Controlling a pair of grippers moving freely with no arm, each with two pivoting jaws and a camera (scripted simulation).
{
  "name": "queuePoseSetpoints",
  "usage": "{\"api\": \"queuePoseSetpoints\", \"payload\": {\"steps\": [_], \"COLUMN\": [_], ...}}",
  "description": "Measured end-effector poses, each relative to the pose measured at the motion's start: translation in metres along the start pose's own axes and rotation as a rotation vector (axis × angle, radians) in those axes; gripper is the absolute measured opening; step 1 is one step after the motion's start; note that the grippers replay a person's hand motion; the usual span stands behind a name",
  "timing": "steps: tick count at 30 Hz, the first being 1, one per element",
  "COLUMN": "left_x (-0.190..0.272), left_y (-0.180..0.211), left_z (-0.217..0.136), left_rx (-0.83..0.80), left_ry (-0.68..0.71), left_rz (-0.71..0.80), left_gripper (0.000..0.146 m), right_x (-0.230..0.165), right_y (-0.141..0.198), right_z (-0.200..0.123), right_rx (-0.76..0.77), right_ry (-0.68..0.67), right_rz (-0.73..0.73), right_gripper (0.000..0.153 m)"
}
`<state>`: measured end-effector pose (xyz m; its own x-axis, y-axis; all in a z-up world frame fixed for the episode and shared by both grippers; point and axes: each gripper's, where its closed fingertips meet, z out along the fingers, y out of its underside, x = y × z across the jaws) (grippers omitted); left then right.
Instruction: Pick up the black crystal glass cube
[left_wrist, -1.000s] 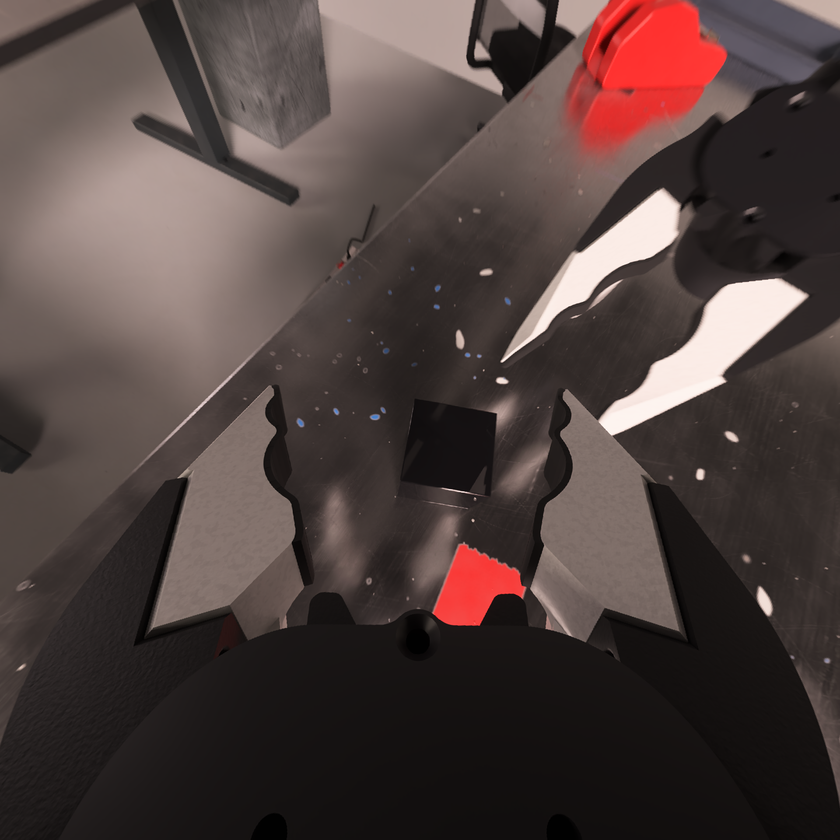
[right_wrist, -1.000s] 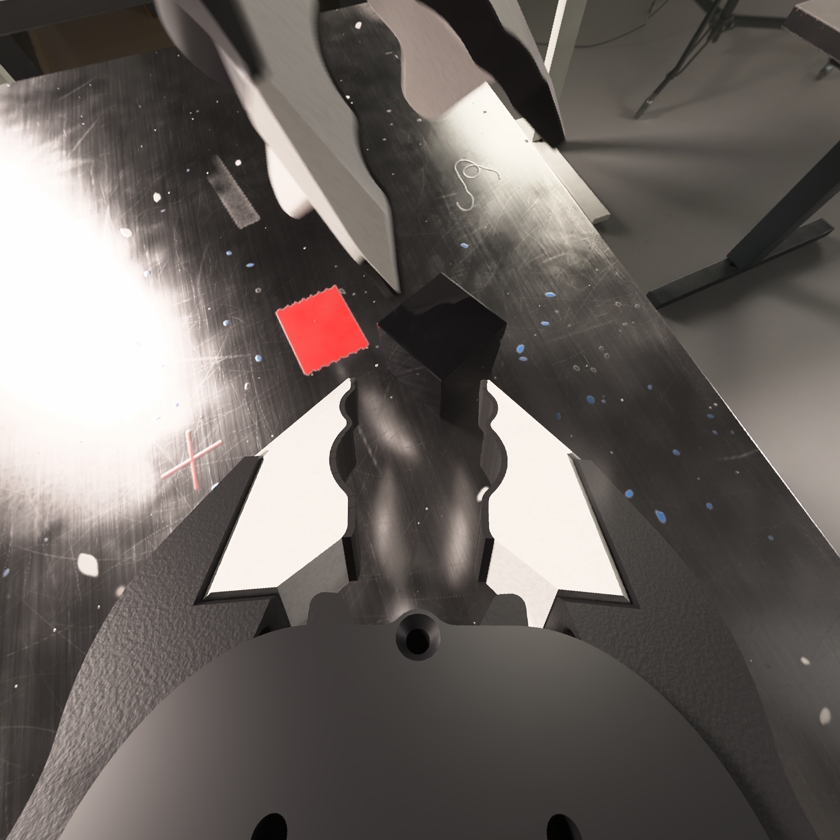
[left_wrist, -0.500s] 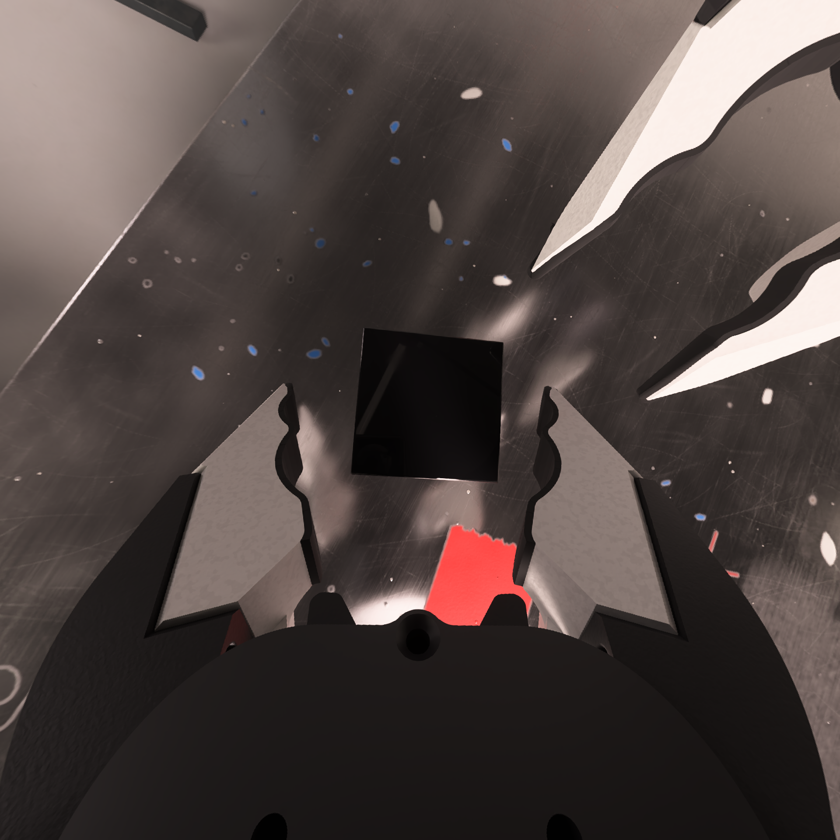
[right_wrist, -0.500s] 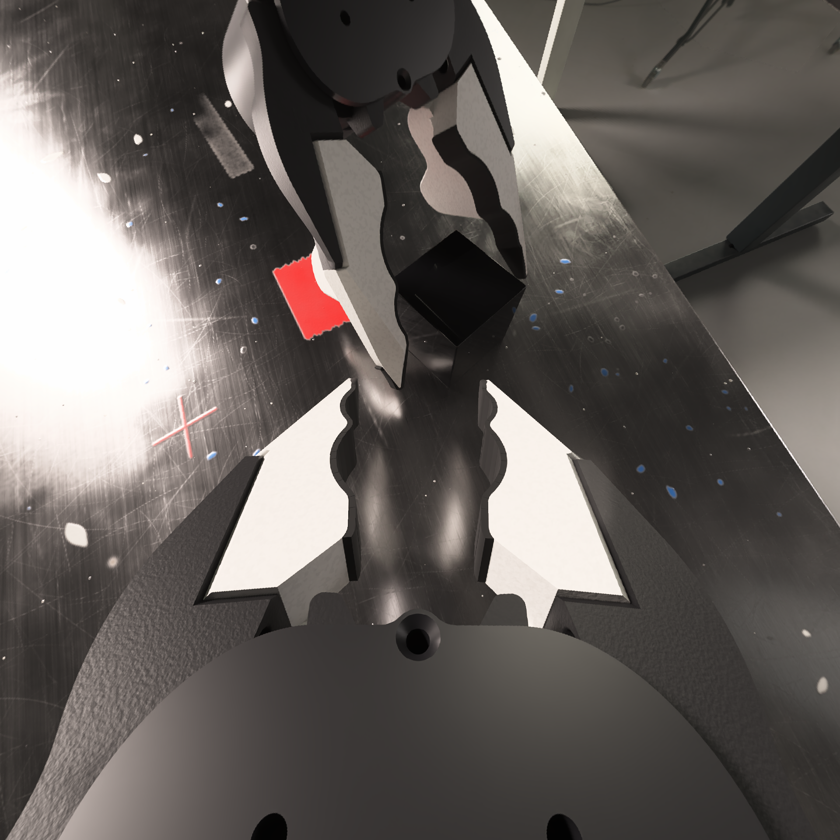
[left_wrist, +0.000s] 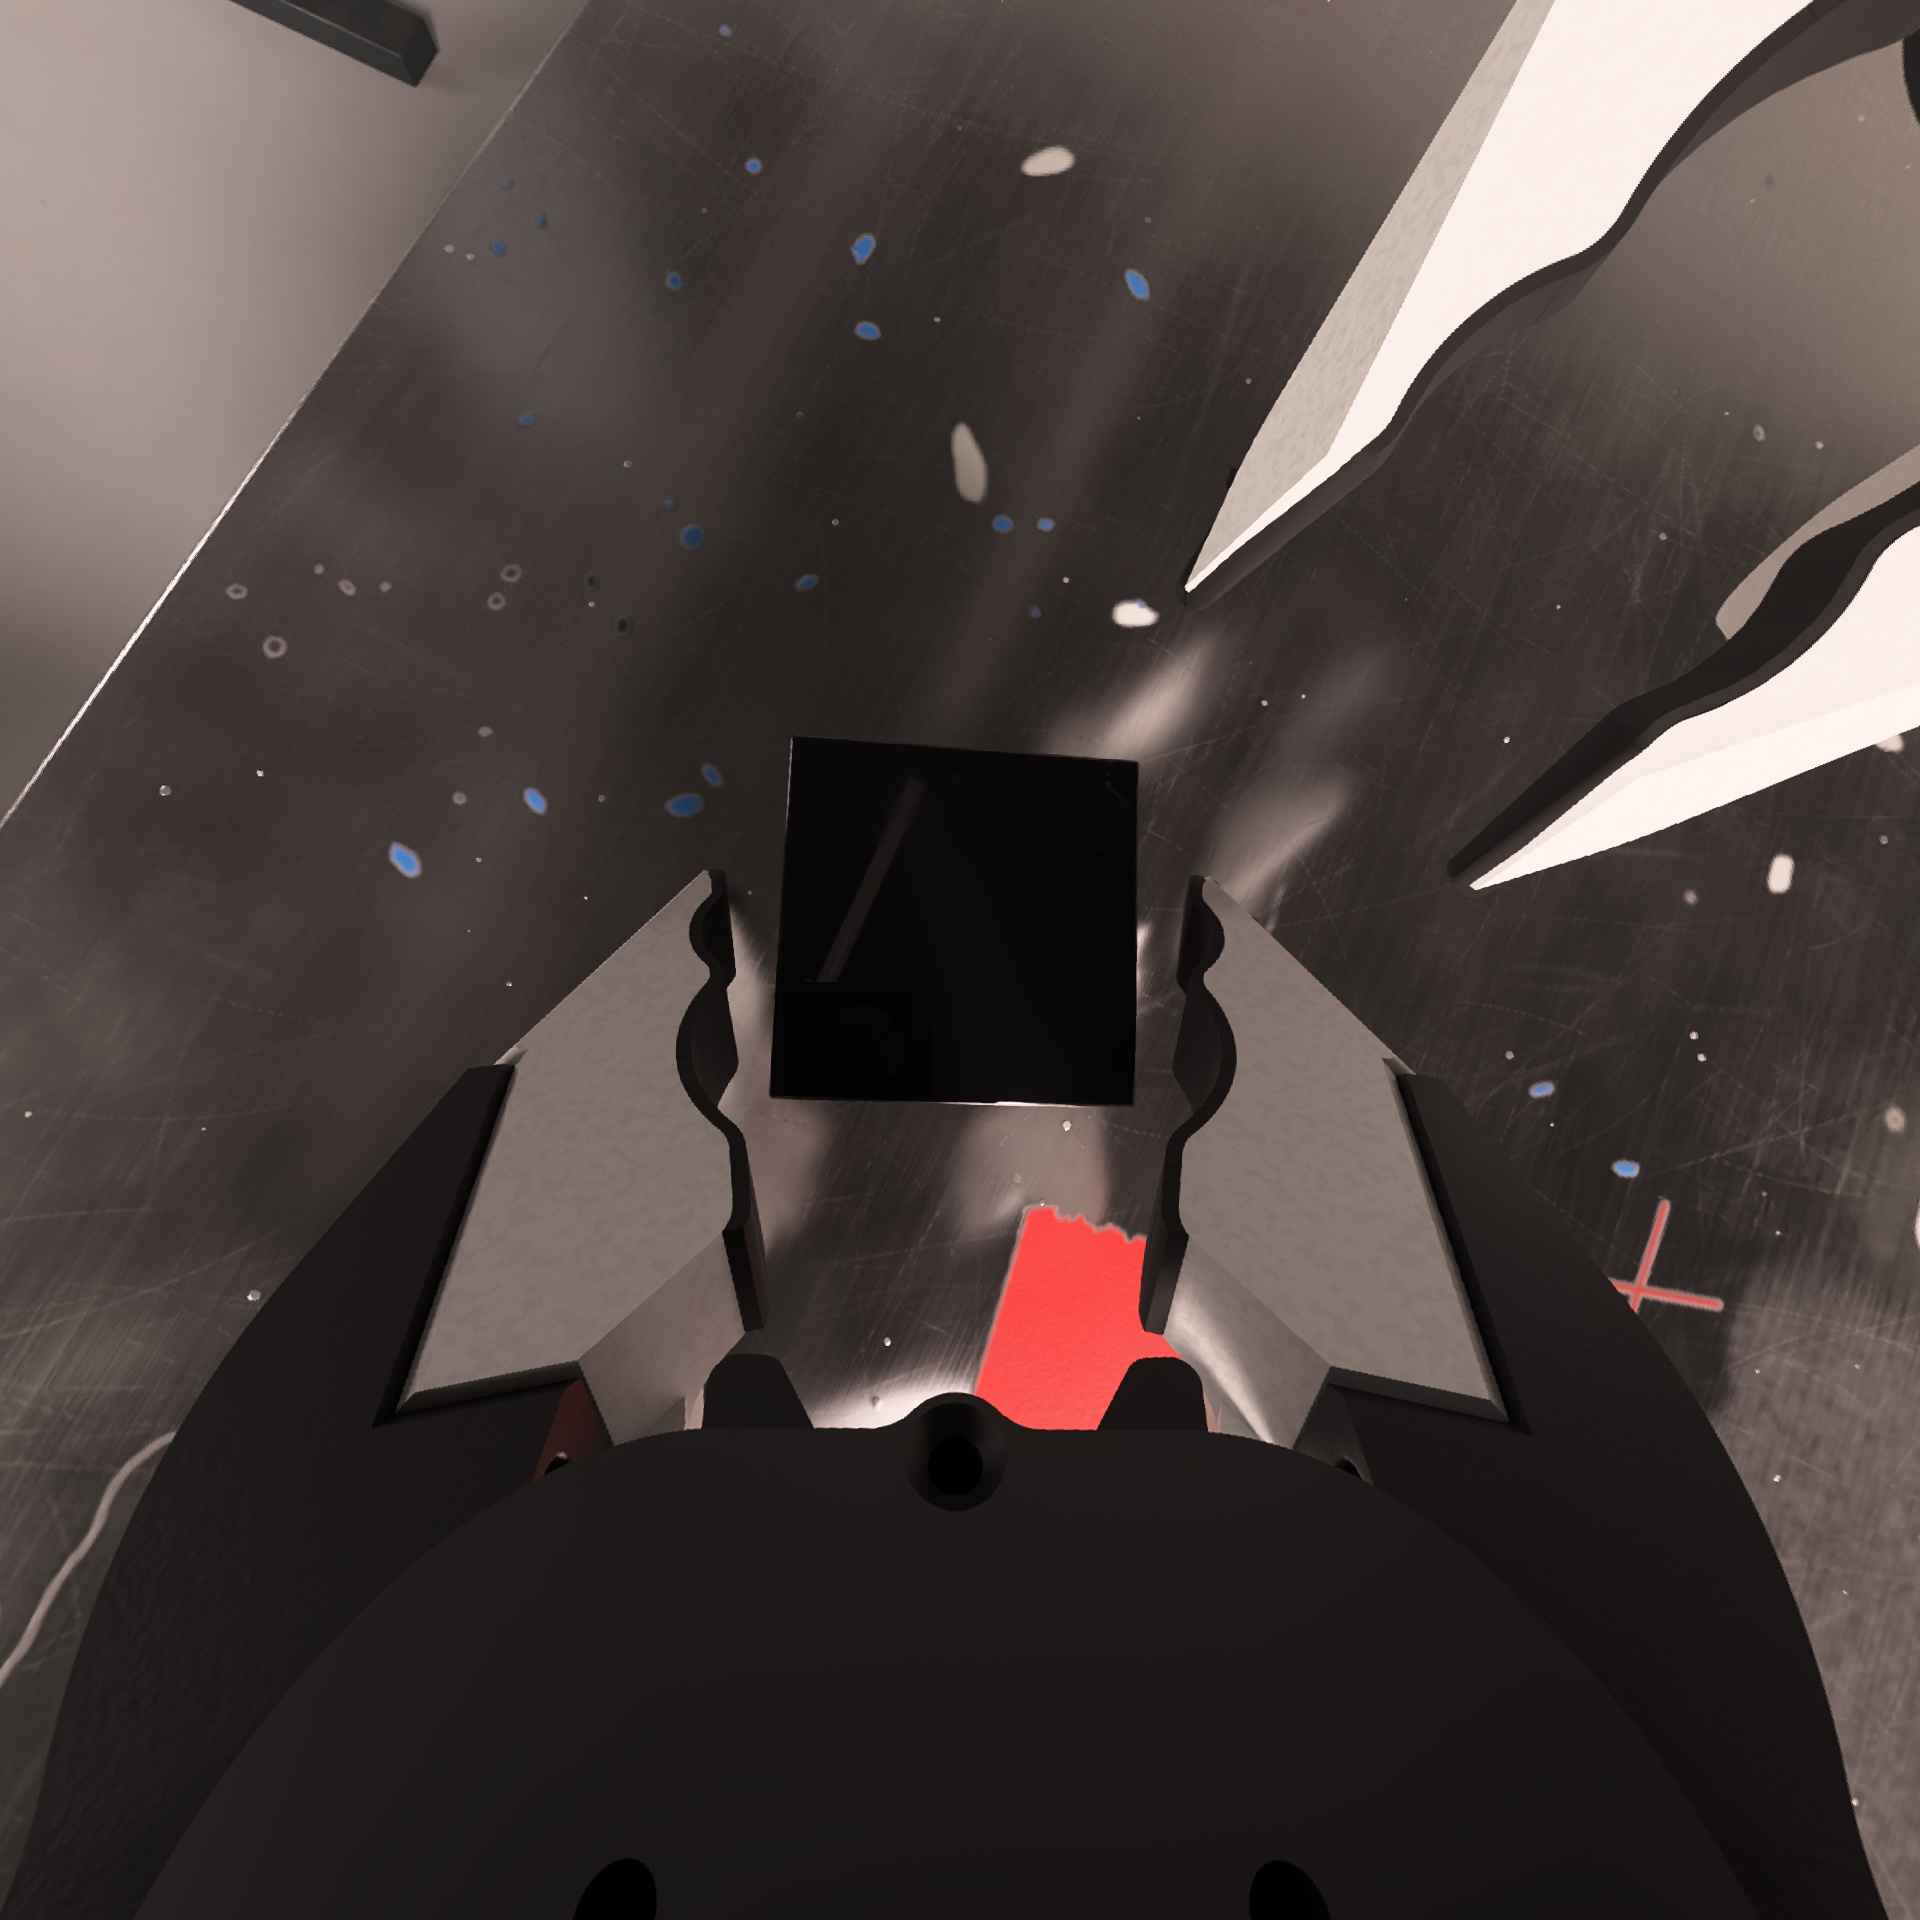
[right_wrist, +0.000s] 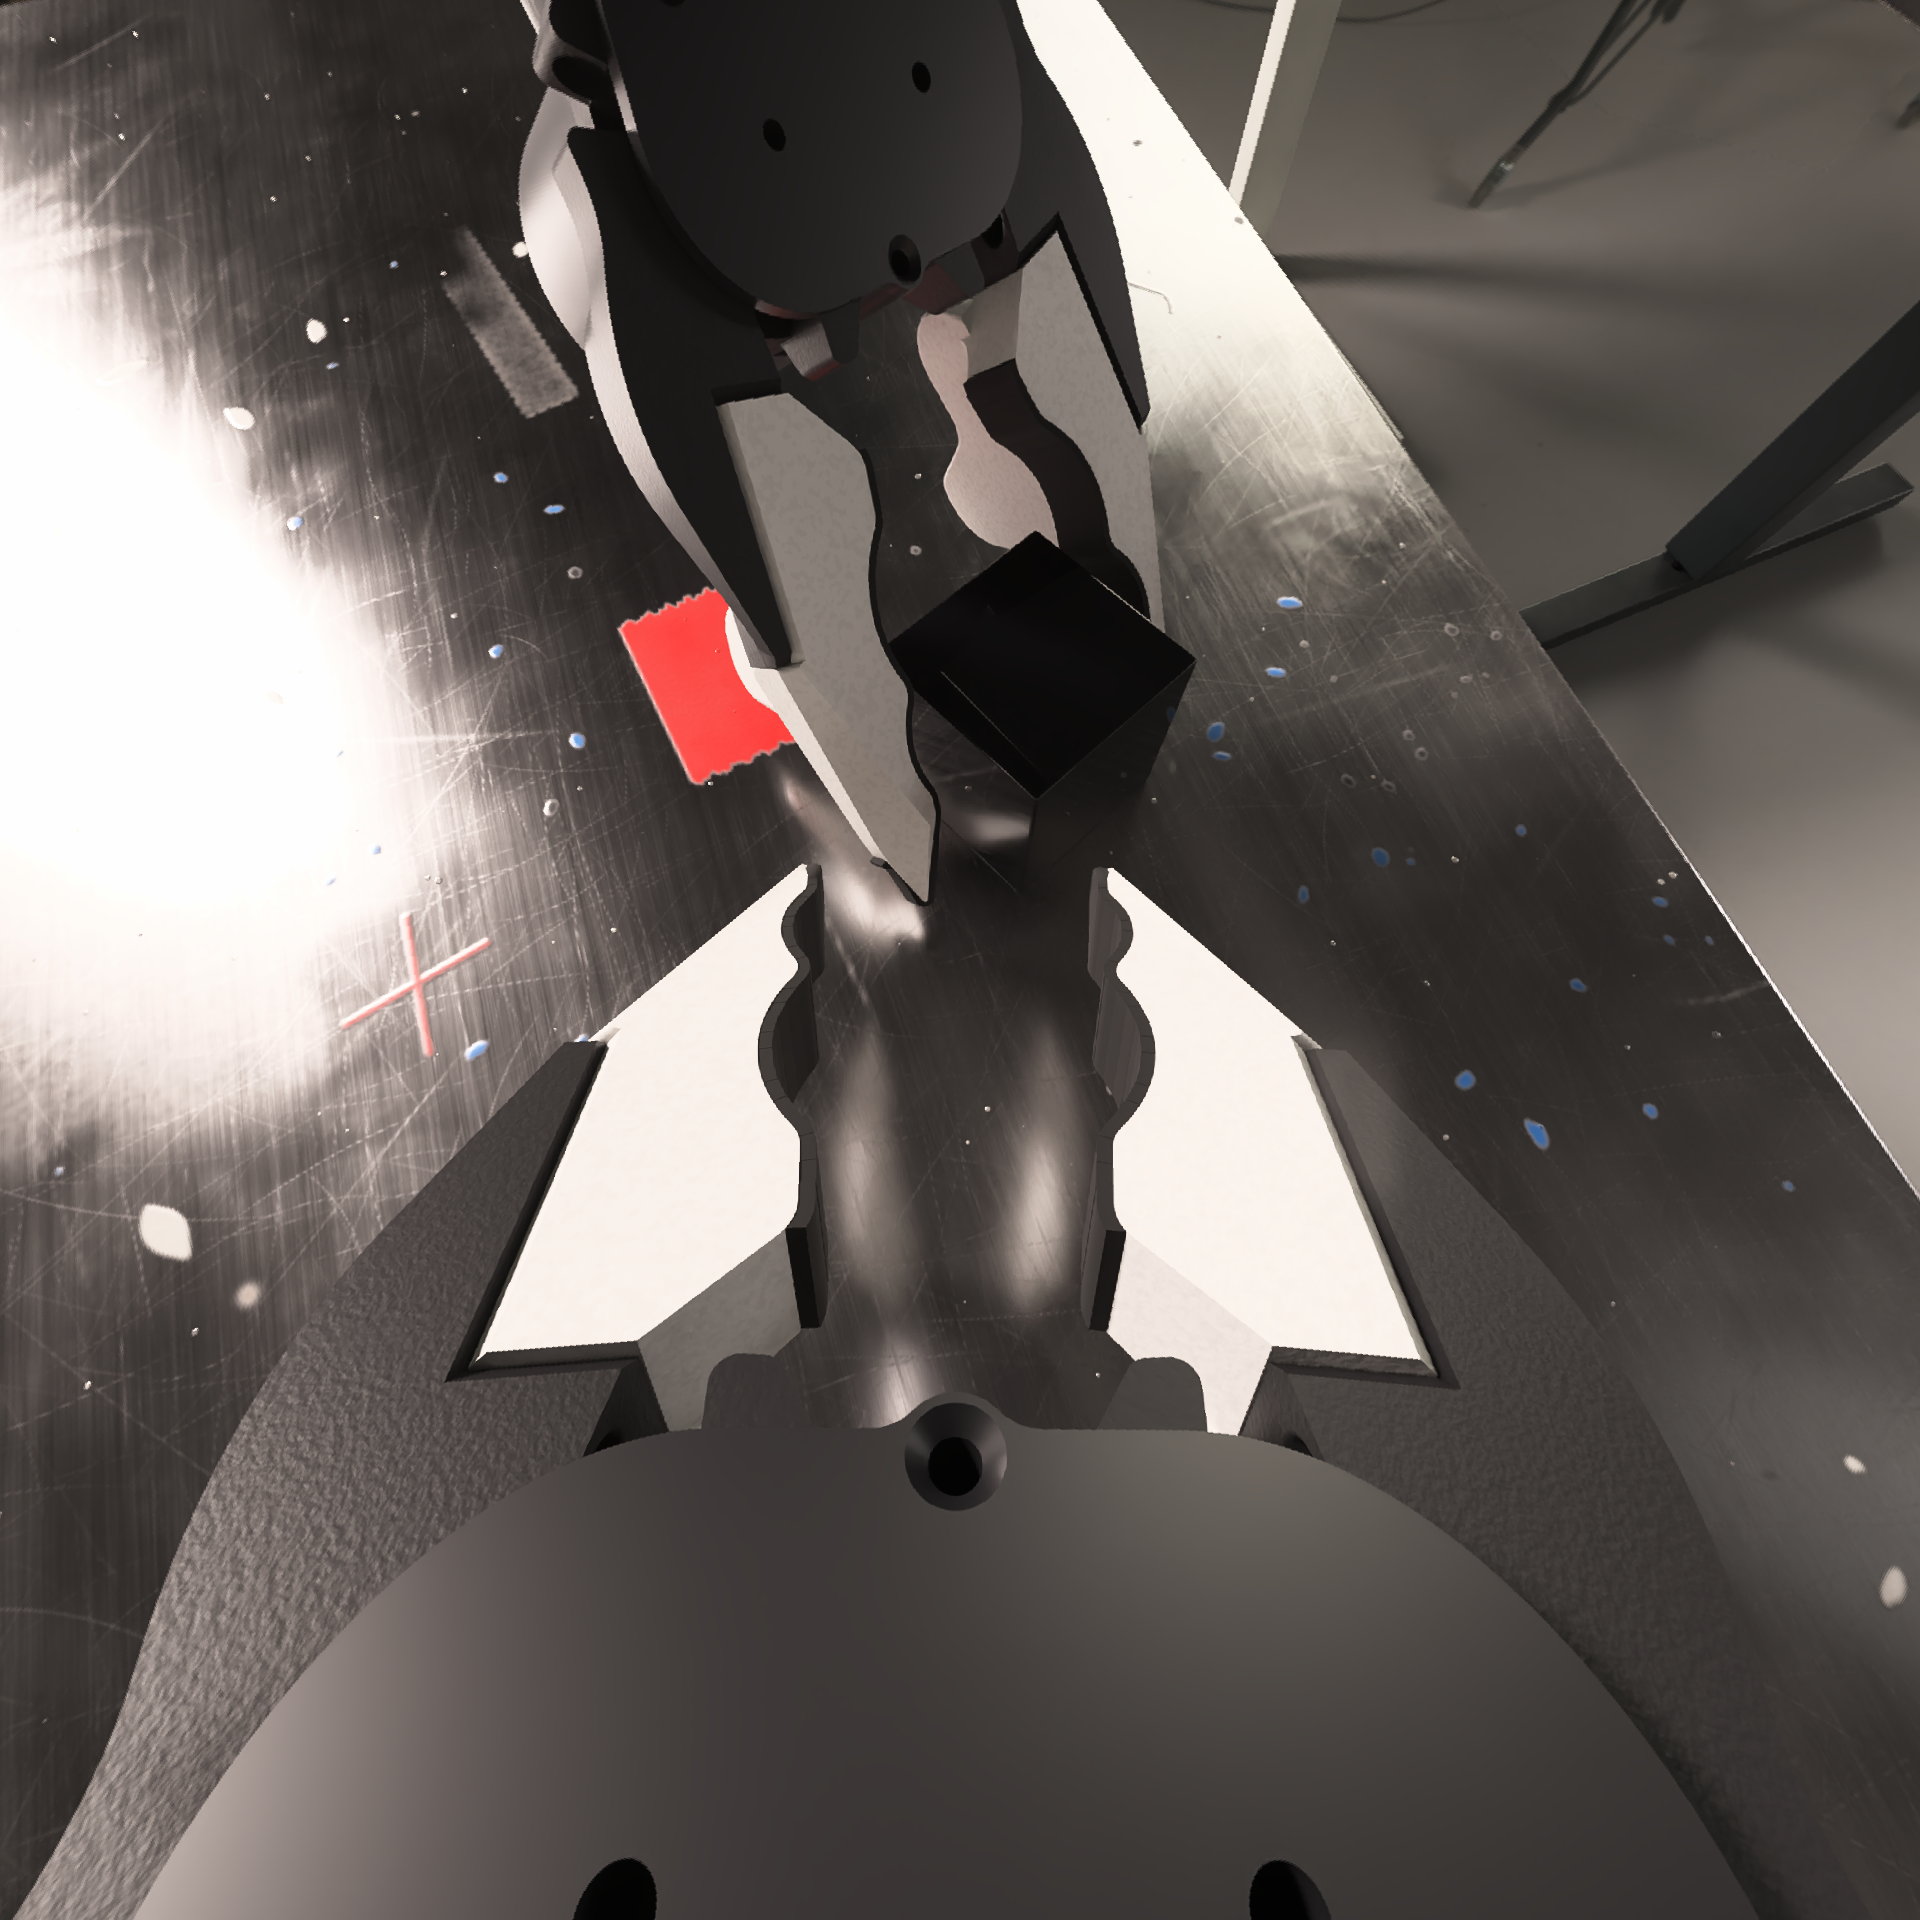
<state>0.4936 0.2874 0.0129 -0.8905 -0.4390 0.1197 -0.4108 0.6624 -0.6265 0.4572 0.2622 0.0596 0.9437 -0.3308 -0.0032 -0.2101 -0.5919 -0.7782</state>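
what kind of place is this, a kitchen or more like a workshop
Probably a workshop or lab. The table is scratched metal flecked with paint, with red tape and a red cross marked on it, and bare metal stand legs sit on the floor beyond.

One black cube (left_wrist: 954, 920), one red patch (right_wrist: 701, 696), two tongs (left_wrist: 954, 904) (right_wrist: 956, 883).

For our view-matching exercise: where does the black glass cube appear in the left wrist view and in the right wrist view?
Left wrist view: black glass cube at centre, between the left gripper fingertips.
Right wrist view: cube above centre, beyond the right gripper.
Shared landmark: red square patch on the table.
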Motion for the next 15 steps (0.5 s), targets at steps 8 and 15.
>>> {"api": "queuePoseSetpoints", "payload": {"steps": [8,15], "left_x": [0.0011,0.0001], "left_y": [0.0009,-0.0007], "left_z": [-0.0016,-0.0077], "left_rx": [-0.005,0.019], "left_ry": [-0.001,-0.002], "left_rz": [0.011,0.016], "left_gripper": [0.078,0.068], "right_x": [0.0007,0.0017], "right_y": [-0.0001,-0.0004], "right_z": [0.0002,0.0008], "right_rx": [0.001,0.001], "right_ry": [0.005,0.009], "right_rz": [-0.005,-0.006], "right_gripper": [0.051,0.051]}}
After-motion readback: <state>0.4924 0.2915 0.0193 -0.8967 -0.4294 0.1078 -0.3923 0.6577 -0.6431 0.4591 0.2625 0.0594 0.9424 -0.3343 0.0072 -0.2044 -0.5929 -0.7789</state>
